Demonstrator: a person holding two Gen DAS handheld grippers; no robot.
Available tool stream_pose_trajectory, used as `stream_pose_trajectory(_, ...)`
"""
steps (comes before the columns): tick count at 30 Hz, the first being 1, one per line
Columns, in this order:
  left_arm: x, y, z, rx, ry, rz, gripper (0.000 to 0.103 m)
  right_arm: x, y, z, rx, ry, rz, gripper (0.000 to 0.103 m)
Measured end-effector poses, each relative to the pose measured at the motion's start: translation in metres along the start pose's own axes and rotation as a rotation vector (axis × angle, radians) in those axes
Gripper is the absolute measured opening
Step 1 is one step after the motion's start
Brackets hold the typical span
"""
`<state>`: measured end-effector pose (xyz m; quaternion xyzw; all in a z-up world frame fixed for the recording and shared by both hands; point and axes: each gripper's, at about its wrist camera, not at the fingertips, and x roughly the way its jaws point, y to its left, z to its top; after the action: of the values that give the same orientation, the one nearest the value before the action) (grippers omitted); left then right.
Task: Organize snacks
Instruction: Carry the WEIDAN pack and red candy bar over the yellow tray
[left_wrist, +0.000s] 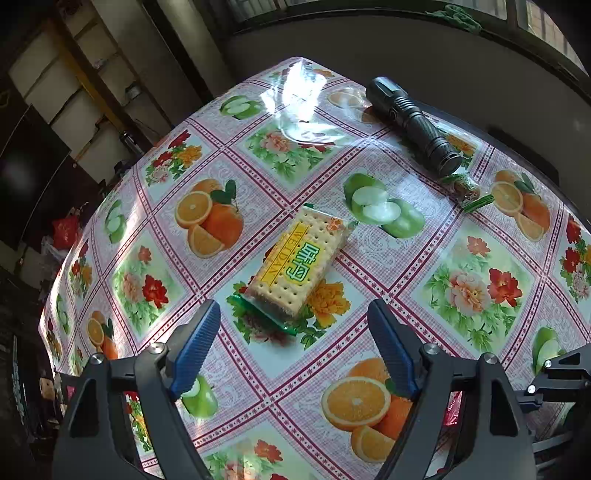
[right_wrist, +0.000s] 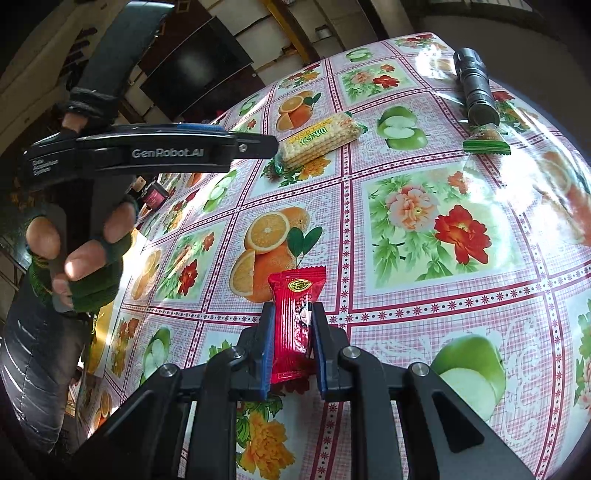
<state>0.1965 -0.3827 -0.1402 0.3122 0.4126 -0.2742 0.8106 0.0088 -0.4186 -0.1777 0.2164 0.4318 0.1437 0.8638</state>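
Note:
A cracker pack (left_wrist: 299, 258) with a yellow label lies flat on the floral tablecloth (left_wrist: 388, 258), just beyond my left gripper (left_wrist: 295, 314), whose jaws stand wide open and hold nothing. The same cracker pack (right_wrist: 319, 140) shows in the right wrist view, off the tip of the left gripper (right_wrist: 258, 146). My right gripper (right_wrist: 291, 312) is shut on a red snack packet (right_wrist: 293, 321), held upright above the cloth. A small green-edged candy (left_wrist: 467, 190) lies by the torch; the candy (right_wrist: 485, 140) also shows far right.
A black torch (left_wrist: 413, 123) lies at the table's far right edge; the torch (right_wrist: 474, 86) also shows in the right wrist view. A gloved hand (right_wrist: 79, 254) holds the left gripper's handle. The table edge curves close on the left. Dark shelves and clutter stand beyond it.

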Motion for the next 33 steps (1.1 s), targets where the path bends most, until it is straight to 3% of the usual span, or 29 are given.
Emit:
stream_pose_trajectory(5, 0.051, -0.006, 0.024, 0.055, 0.078, 0.037, 0.082, 0.002, -0.002, 0.002, 0.007, 0.003, 0.020, 0.018)
stream_pose_trajectory(8, 0.066, 0.004, 0.029, 0.018, 0.087, -0.010, 0.084, 0.003, -0.003, 0.003, 0.016, 0.005, 0.035, 0.018)
stream_pose_trajectory(9, 0.067, 0.011, 0.031, -0.012, 0.094, -0.053, 0.081, 0.003, -0.004, 0.003, 0.016, 0.007, 0.039, 0.018)
stream_pose_trajectory(11, 0.068, 0.022, 0.030, -0.074, 0.108, -0.143, 0.058, 0.005, -0.004, 0.004, 0.016, 0.008, 0.045, 0.018)
stream_pose_trajectory(13, 0.064, 0.024, 0.024, -0.100, 0.103, -0.148, 0.050, 0.006, -0.003, 0.006, 0.014, 0.010, 0.047, 0.018)
stream_pose_trajectory(15, 0.057, 0.022, 0.015, -0.116, 0.098, -0.136, 0.048, 0.007, -0.003, 0.007, 0.013, 0.010, 0.046, 0.018)
stream_pose_trajectory(19, 0.037, 0.020, -0.018, -0.172, 0.126, -0.106, 0.048, 0.006, -0.001, 0.007, -0.001, 0.009, 0.028, 0.018)
stream_pose_trajectory(24, -0.014, 0.033, -0.081, -0.336, 0.140, -0.021, 0.048, 0.008, 0.017, 0.003, -0.073, 0.022, -0.006, 0.017)
stream_pose_trajectory(28, -0.066, 0.050, -0.139, -0.499, 0.123, 0.033, 0.048, 0.012, 0.035, -0.003, -0.105, 0.042, 0.025, 0.017)
stream_pose_trajectory(33, -0.114, 0.054, -0.197, -0.632, 0.120, 0.132, 0.048, 0.019, 0.073, -0.013, -0.172, 0.070, 0.086, 0.017)
